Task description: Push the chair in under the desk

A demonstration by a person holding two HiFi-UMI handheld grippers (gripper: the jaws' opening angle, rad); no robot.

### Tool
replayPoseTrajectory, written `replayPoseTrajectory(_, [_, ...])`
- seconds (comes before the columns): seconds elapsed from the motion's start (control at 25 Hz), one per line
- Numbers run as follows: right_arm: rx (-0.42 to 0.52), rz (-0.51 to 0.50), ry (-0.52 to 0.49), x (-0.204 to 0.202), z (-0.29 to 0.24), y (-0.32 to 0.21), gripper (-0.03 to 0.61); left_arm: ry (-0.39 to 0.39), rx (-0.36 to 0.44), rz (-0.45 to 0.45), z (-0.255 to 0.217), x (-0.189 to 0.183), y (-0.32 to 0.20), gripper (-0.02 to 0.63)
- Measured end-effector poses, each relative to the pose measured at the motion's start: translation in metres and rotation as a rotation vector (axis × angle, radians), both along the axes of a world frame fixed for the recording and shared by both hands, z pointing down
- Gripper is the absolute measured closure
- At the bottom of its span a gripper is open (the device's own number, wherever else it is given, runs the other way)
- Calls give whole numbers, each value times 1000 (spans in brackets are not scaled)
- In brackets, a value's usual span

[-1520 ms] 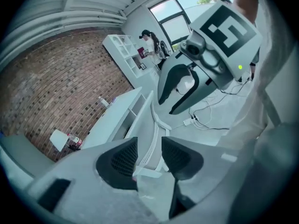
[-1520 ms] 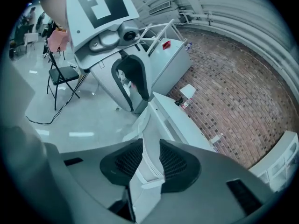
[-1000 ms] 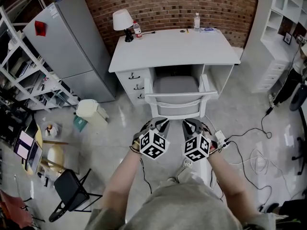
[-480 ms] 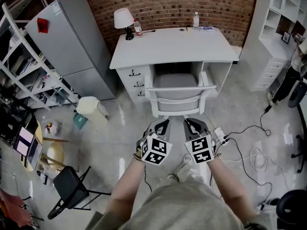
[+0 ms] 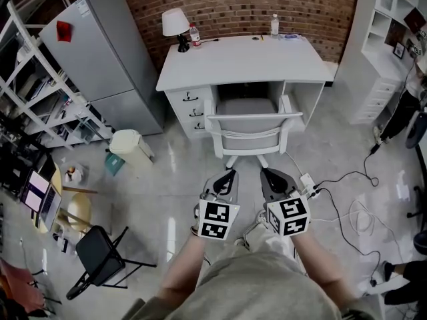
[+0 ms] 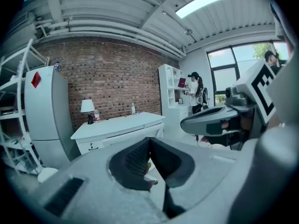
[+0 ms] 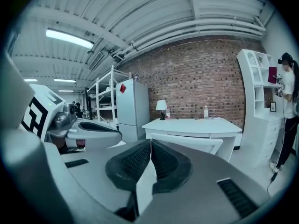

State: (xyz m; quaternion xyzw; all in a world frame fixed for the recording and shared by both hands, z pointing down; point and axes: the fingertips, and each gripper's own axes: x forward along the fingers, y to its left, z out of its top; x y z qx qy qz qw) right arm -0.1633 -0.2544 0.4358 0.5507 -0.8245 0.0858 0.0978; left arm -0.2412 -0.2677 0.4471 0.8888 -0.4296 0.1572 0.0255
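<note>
While the white grey-seated chair (image 5: 250,137) stands partly under the white worktop (image 5: 243,59), its backrest should be pushed squarely; the jaws of left gripper (image 5: 225,179) and right gripper (image 5: 271,178) are shut, empty, the right's only just closed.

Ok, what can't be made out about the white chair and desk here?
Head view: the white desk's top covers the front of the grey-seated white chair; its depth underneath is unclear.
Head view: seat and backrest hide most of the chair's base.
Left gripper view: the shut left gripper's own body hides most of the chair.
Head view: the clear bottle's label is too small.
</note>
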Motion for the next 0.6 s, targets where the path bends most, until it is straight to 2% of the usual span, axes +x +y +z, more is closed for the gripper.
replayPoseTrajectory(0.28, [-9,15,-131,2,-4,22,571,69,-9,-47,-3,-8,21,603])
replayPoseTrajectory(0.6, [-10,-2,-145,-8,2,37,572,148,-13,-62,-6,-6,36,603])
